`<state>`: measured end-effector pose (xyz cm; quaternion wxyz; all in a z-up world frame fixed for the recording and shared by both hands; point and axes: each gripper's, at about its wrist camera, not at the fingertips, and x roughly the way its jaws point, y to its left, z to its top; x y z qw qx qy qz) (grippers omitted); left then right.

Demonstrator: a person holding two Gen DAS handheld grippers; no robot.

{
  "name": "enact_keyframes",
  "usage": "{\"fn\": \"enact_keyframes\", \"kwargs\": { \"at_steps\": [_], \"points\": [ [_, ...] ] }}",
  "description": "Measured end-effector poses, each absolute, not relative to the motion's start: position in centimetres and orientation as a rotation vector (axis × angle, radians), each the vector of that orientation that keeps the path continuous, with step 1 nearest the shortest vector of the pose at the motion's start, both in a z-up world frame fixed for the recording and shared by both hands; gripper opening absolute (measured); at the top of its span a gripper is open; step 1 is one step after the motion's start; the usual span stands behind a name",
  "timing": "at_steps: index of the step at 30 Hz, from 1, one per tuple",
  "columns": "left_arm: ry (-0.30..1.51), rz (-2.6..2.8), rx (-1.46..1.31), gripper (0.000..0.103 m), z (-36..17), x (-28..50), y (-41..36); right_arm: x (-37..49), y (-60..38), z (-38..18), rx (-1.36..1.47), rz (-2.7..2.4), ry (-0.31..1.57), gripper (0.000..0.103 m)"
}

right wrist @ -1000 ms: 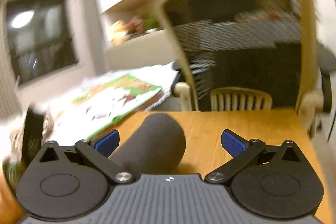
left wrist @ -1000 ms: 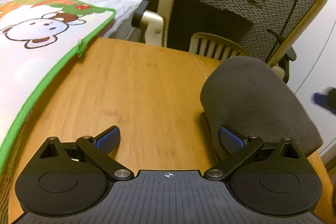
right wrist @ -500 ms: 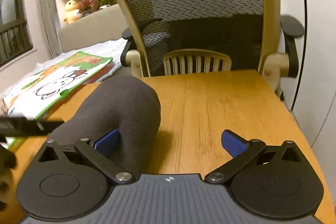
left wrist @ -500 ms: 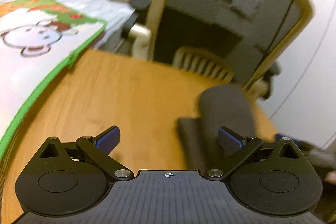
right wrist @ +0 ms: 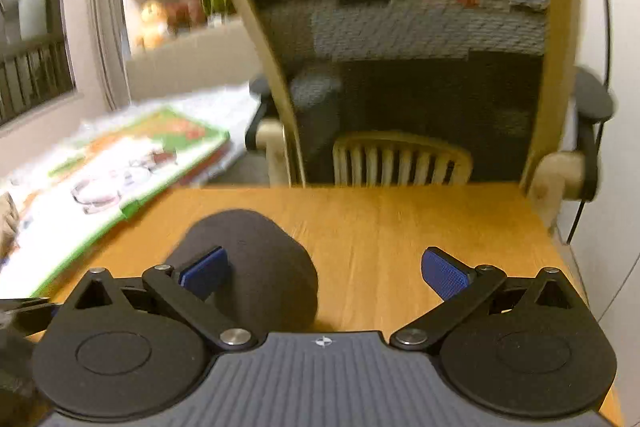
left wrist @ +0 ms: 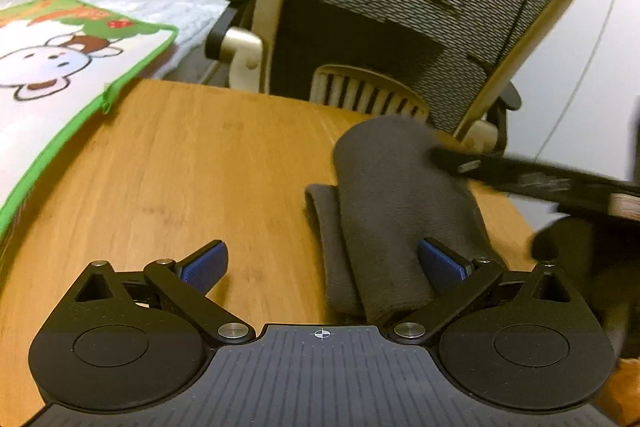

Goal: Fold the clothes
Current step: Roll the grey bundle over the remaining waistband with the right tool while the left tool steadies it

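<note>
A folded dark grey cloth [left wrist: 392, 203] lies in a thick bundle on the wooden table [left wrist: 192, 163]. My left gripper [left wrist: 322, 263] is open and empty, its right fingertip against the near end of the cloth. The right gripper's arm [left wrist: 520, 177] shows blurred over the cloth's far right side. In the right wrist view the same cloth [right wrist: 260, 259] lies under the left fingertip of my right gripper [right wrist: 324, 267], which is open and empty above the table [right wrist: 400, 227].
A cartoon-printed mat with green edging [left wrist: 52, 75] covers the table's left side, also in the right wrist view [right wrist: 120, 171]. A mesh office chair [left wrist: 400, 11] stands behind the table's far edge. A white wall is at the right.
Both grippers shifted over the last second; the views swung and blurred. The right gripper's arm has come into the left view over the cloth. Both stayed open.
</note>
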<state>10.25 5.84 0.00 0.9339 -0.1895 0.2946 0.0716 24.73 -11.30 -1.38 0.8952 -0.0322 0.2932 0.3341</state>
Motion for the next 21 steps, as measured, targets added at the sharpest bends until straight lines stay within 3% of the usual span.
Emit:
{"fn": "enact_keyframes", "kwargs": {
  "at_steps": [5, 12, 17, 21],
  "points": [
    [0.598, 0.148, -0.413, 0.103, -0.2, 10.2, 6.3, 27.4, -9.6, -3.1, 0.017, 0.716, 0.711, 0.103],
    [0.597, 0.122, -0.448, 0.103, -0.8, 10.0, 6.2, 22.8, -15.0, -1.0, 0.089, 0.698, 0.556, 0.103],
    [0.593, 0.108, -0.454, 0.103, -1.1, 10.1, 6.1, 21.0, -16.5, -4.5, 0.116, 0.63, 0.63, 0.103],
    [0.594, 0.121, -0.454, 0.103, -1.1, 10.1, 6.1, 21.5, -15.7, -4.2, 0.076, 0.635, 0.613, 0.103]
  ]
}}
